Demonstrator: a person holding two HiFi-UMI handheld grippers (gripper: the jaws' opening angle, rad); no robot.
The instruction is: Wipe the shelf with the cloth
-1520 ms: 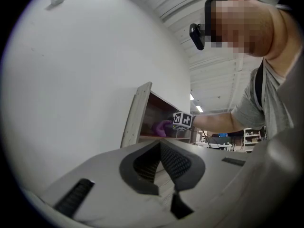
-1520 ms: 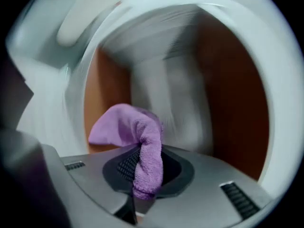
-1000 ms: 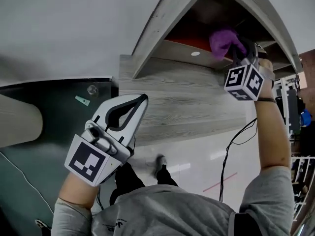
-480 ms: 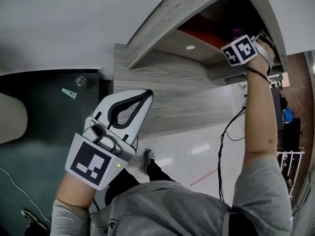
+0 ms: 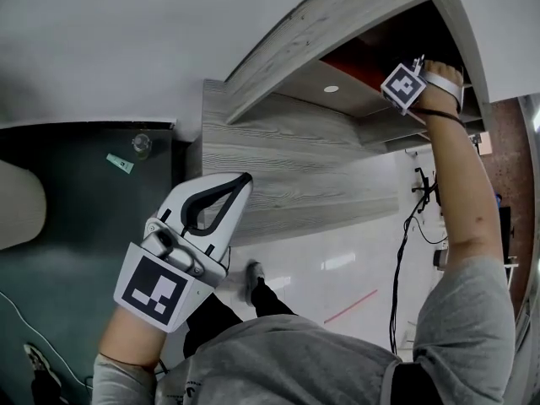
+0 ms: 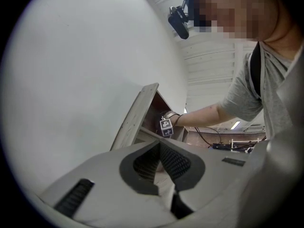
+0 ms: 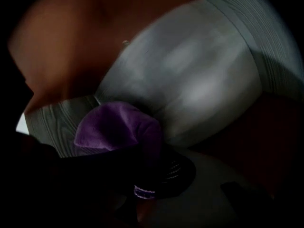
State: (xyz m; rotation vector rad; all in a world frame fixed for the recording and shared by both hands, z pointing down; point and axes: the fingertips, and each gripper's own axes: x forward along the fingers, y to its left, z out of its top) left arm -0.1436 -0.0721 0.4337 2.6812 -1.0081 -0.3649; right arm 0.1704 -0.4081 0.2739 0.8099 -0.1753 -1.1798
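Observation:
A purple cloth point(image 7: 116, 127) is bunched in my right gripper point(image 7: 145, 172), which is shut on it and presses it against the grey wood-grain board point(image 7: 190, 80) inside the shelf. In the head view only the marker cube point(image 5: 402, 85) of that gripper shows at the mouth of the shelf point(image 5: 295, 154); its jaws and the cloth are hidden inside. The left gripper point(image 5: 243, 180) hangs low at the left, well away from the shelf, jaws shut with nothing between them. From the left gripper view its tips point(image 6: 159, 142) point toward the shelf point(image 6: 135, 118) and the far cube point(image 6: 166, 127).
The shelf's inside has a red-brown back panel point(image 5: 363, 49) and is dark. A white wall point(image 5: 126, 40) lies to the left of the shelf. Below are a dark green floor point(image 5: 67, 226), a white tiled floor point(image 5: 337, 260) and a black cable point(image 5: 405, 251).
My right gripper has pushed deeper into the shelf, so the purple cloth has dropped out of the head view. The left gripper has stayed about where it was.

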